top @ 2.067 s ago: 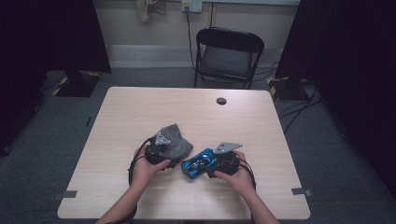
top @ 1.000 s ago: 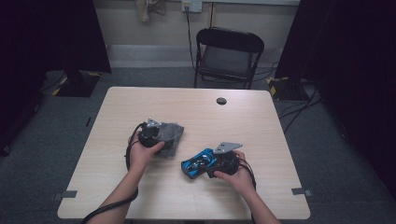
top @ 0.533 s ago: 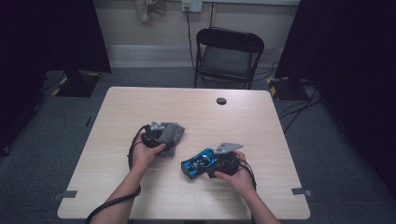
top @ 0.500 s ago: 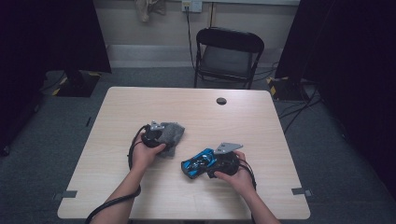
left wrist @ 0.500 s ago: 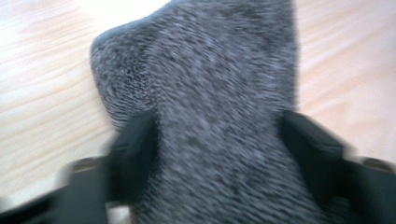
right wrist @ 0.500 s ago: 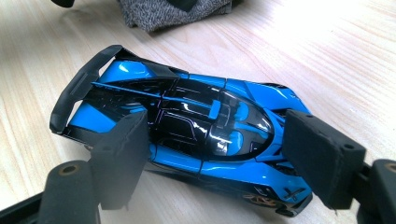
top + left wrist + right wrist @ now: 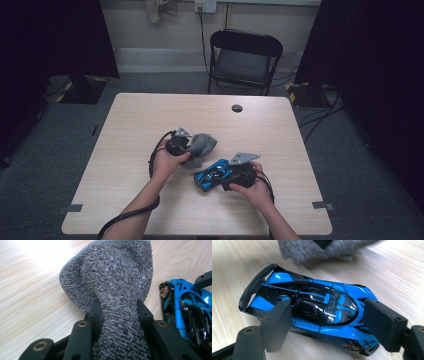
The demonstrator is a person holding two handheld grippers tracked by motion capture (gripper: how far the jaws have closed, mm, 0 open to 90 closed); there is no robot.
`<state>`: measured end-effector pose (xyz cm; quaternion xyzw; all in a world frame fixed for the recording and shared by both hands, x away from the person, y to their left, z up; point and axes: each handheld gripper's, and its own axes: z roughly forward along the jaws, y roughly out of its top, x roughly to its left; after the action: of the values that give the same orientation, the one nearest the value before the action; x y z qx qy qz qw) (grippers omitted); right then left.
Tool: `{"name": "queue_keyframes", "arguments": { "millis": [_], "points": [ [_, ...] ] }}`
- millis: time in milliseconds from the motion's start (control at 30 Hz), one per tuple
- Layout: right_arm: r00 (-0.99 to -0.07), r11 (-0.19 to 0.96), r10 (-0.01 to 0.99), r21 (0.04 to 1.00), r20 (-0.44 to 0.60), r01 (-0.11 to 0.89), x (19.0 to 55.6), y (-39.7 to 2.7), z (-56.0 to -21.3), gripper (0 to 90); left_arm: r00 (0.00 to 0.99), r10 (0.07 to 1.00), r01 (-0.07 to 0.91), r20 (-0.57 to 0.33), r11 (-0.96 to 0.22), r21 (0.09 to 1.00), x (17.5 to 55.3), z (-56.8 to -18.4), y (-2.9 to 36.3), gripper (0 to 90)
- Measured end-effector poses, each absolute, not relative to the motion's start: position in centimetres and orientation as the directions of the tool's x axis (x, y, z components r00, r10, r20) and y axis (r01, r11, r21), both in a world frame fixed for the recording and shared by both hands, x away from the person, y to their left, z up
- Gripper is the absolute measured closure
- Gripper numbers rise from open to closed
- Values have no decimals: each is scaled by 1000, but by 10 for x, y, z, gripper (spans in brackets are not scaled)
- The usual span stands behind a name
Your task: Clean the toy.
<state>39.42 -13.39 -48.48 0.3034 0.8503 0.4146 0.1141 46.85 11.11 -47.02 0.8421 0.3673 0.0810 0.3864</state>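
A grey knitted cloth lies bunched on the table just left of a blue and black toy car. My left gripper has just been closing, and its jaws now pinch a fold of the cloth, which fans out ahead of them. The left gripper points toward the car at its right. My right gripper holds the car on the tabletop, one pad against each flank. The cloth's edge lies just beyond the car's rear wing.
The wooden table has a small black round cap near its far edge. A black folding chair stands behind the table. Cables trail from both grippers toward the near edge.
The left jaws have closed on the cloth, and the left hand has shifted a little right toward the car. The right hand and the car have kept still.
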Motion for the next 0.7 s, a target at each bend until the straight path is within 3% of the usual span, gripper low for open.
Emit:
{"name": "queue_keyframes", "arguments": {
  "millis": [300,700],
  "points": [
    [-790,473,611,774,56,421,394,-134,-485,238,778,616,513,-122,-512,689,476,-484,73,652],
    [-792,477,609,773,51,417,394,-134,-485,247,822,546,491,-161,-538,685,468,-482,76,665]
  ]
}}
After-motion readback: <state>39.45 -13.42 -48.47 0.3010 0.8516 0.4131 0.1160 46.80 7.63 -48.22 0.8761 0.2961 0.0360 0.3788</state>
